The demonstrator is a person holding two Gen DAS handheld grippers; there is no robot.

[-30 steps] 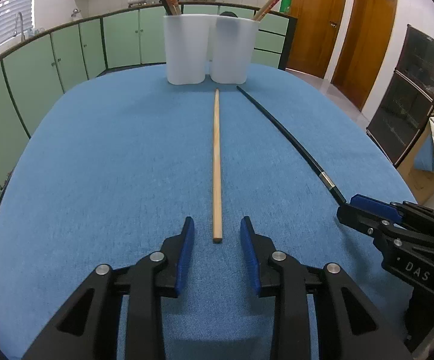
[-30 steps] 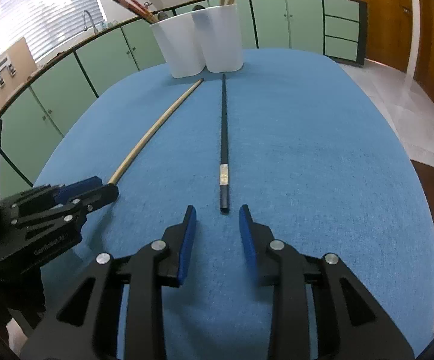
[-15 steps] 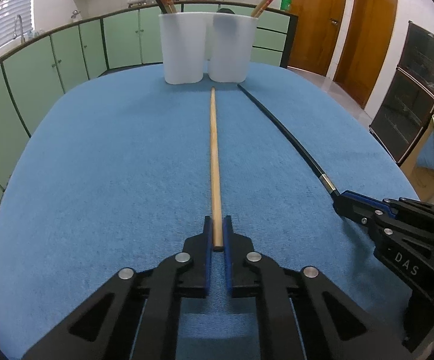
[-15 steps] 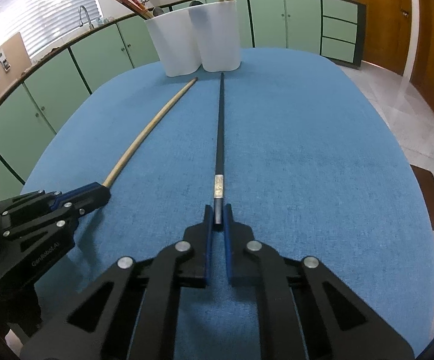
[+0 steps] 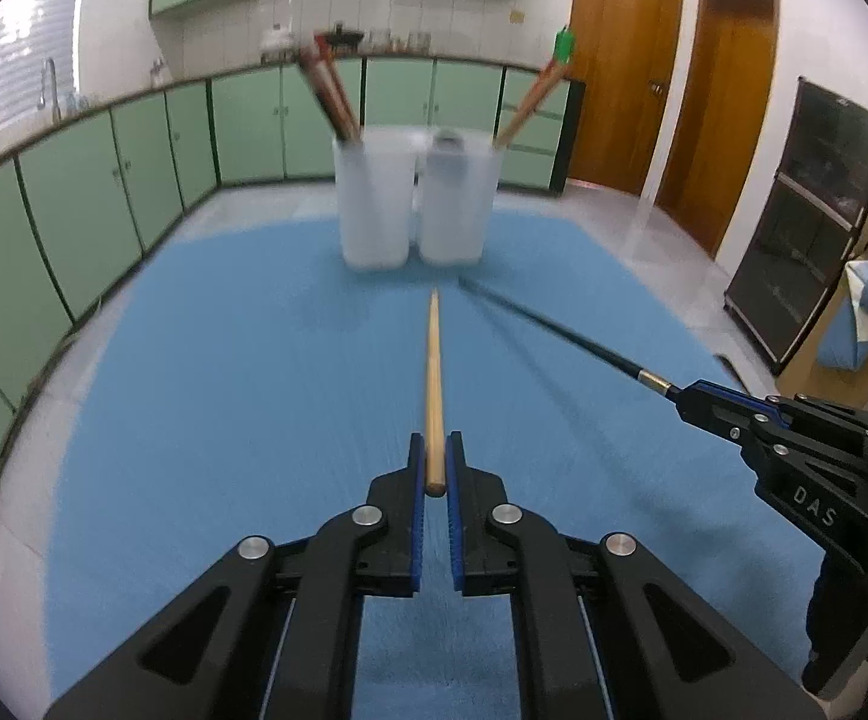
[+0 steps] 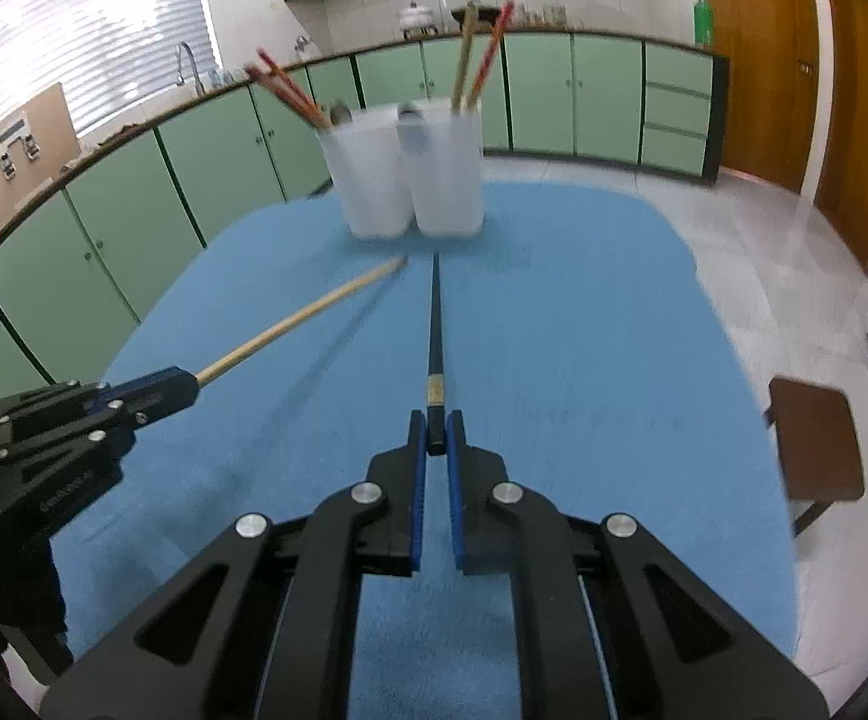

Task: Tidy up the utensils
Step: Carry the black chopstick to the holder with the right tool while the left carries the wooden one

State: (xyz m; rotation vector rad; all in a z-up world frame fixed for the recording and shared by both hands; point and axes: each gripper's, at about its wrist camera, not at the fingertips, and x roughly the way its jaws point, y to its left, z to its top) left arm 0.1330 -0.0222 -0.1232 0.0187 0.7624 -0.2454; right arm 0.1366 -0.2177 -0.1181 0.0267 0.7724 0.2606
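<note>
2 chopsticks (image 5: 433, 372) clamped in each hand-held gripper (image 5: 434, 468).

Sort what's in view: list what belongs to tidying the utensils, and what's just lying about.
Part of the job:
- wooden chopstick, pinched in the left claw
- black chopstick, pinched in the right claw
- two white holders with chopsticks already in them
- blue tablecloth

Just lying about:
- brown stool
- green bottle on the counter
- pot on the counter
</note>
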